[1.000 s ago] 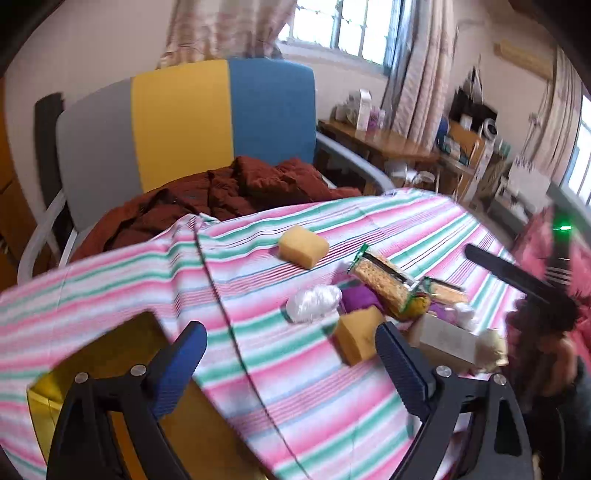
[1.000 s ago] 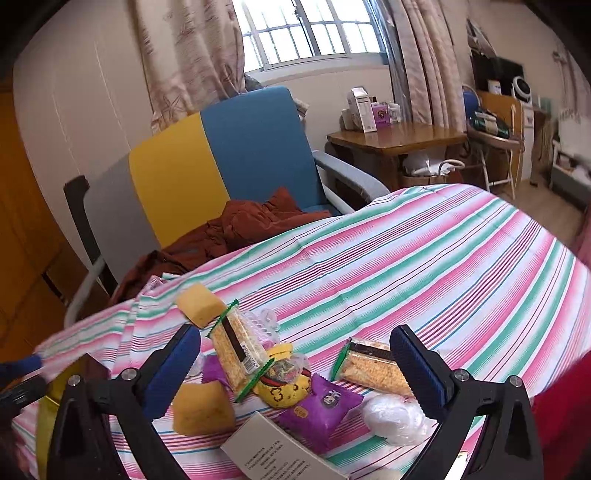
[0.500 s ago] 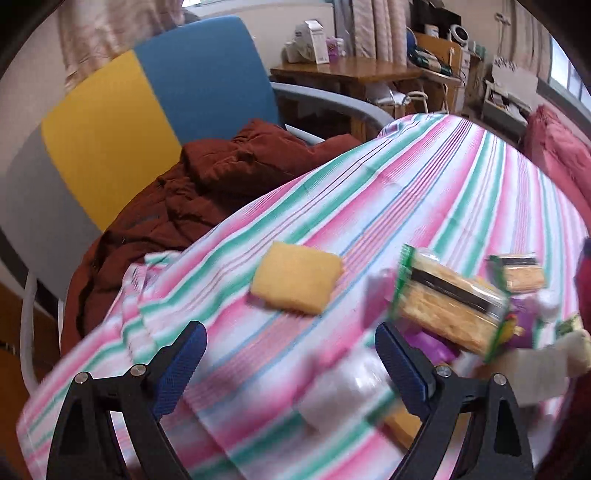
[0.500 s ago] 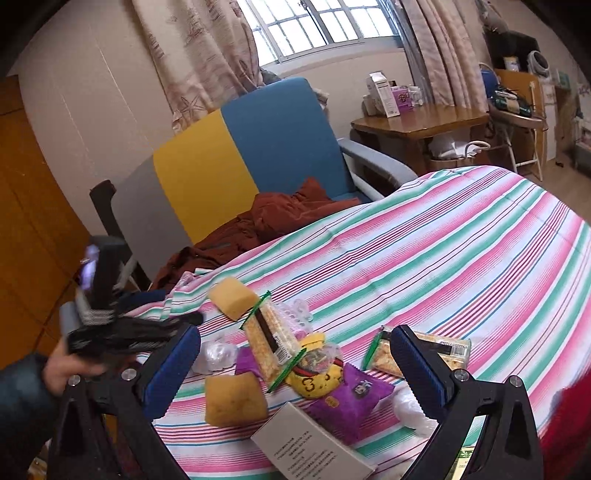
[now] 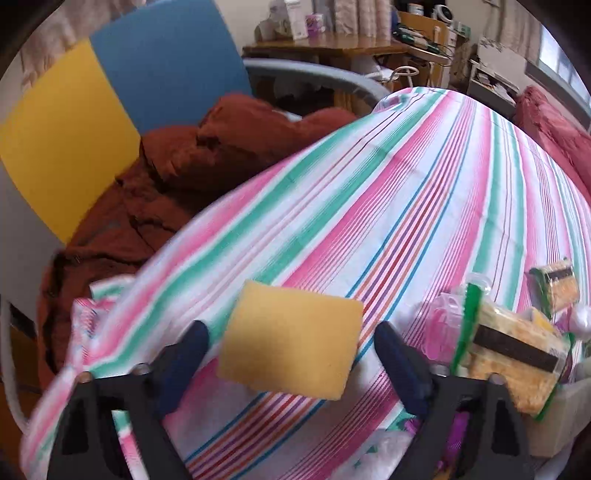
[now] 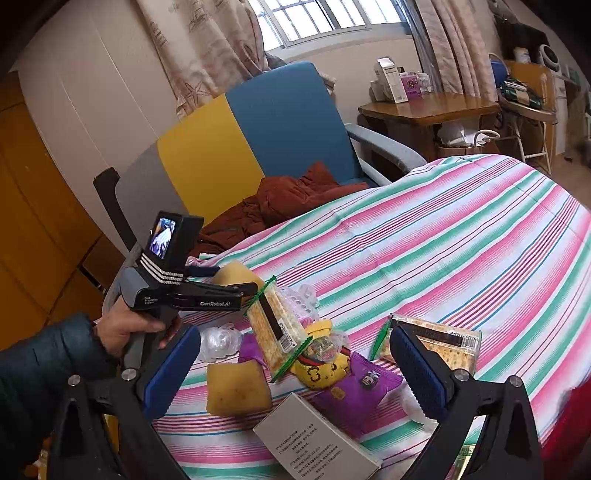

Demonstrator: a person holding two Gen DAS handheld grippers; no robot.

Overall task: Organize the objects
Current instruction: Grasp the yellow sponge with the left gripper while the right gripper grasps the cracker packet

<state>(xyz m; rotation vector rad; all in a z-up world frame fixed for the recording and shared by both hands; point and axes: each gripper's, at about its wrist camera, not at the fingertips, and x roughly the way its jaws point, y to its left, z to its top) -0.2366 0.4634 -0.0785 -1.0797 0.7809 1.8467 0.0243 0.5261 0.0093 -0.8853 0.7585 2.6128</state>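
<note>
Daylight came through a barred window (image 6: 325, 18) behind patterned curtains (image 6: 207, 48). A chair with a grey, yellow and blue back (image 6: 258, 136) stood against the pale wall (image 6: 92, 99), a rust-brown blanket (image 6: 295, 195) heaped on its seat. A wooden side table (image 6: 428, 107) stood further right, and wooden cabinet doors (image 6: 33, 221) lined the left.

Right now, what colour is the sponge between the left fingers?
Yellow sponge, clearest in the left wrist view.
</note>
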